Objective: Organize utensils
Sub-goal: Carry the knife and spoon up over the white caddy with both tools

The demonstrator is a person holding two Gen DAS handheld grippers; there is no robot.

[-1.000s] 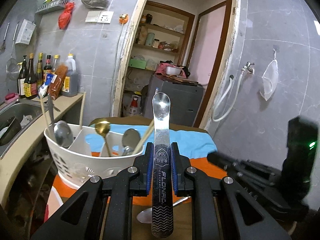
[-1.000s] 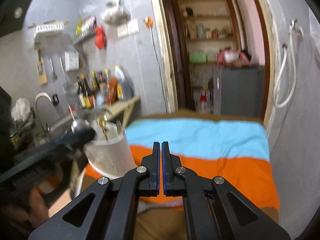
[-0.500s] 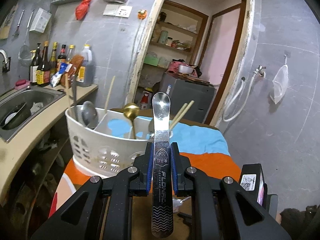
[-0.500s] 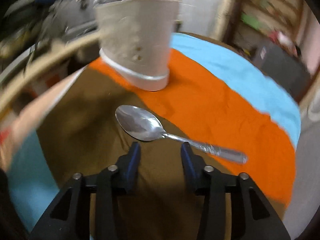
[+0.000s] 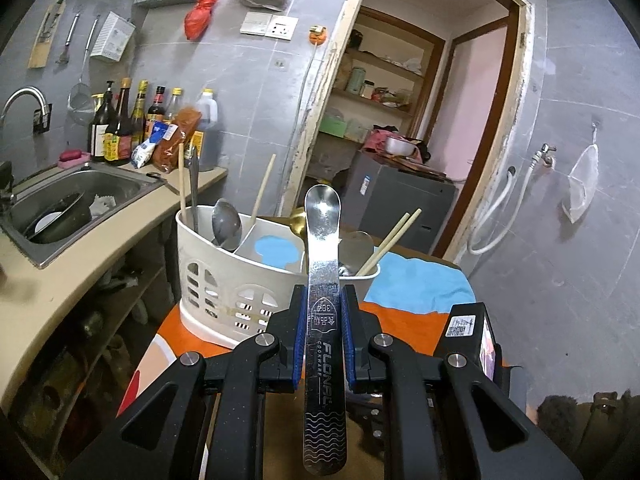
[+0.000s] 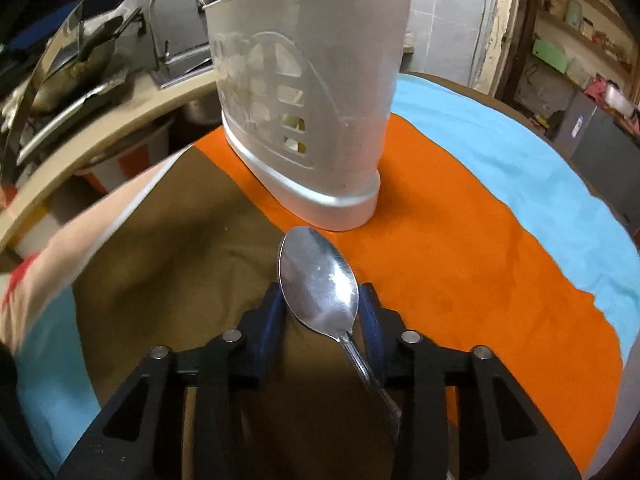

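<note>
left wrist view: left tongs (image 5: 323, 322) clamp a flat steel spoon handle (image 5: 323, 304), white utensil caddy (image 5: 224, 280) just beyond. right tongs (image 6: 323, 308) closing around a tablespoon (image 6: 320, 284) lying on the cloth-covered counter (image 6: 460, 248).

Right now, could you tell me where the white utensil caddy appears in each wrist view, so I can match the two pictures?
Left wrist view: the white utensil caddy stands left of centre, just beyond the left gripper, which is shut on a flat steel spoon.
Right wrist view: it stands top centre, just beyond the spoon lying between the closing right gripper jaws.
Shared landmark: the orange and blue cloth under the caddy.
</note>
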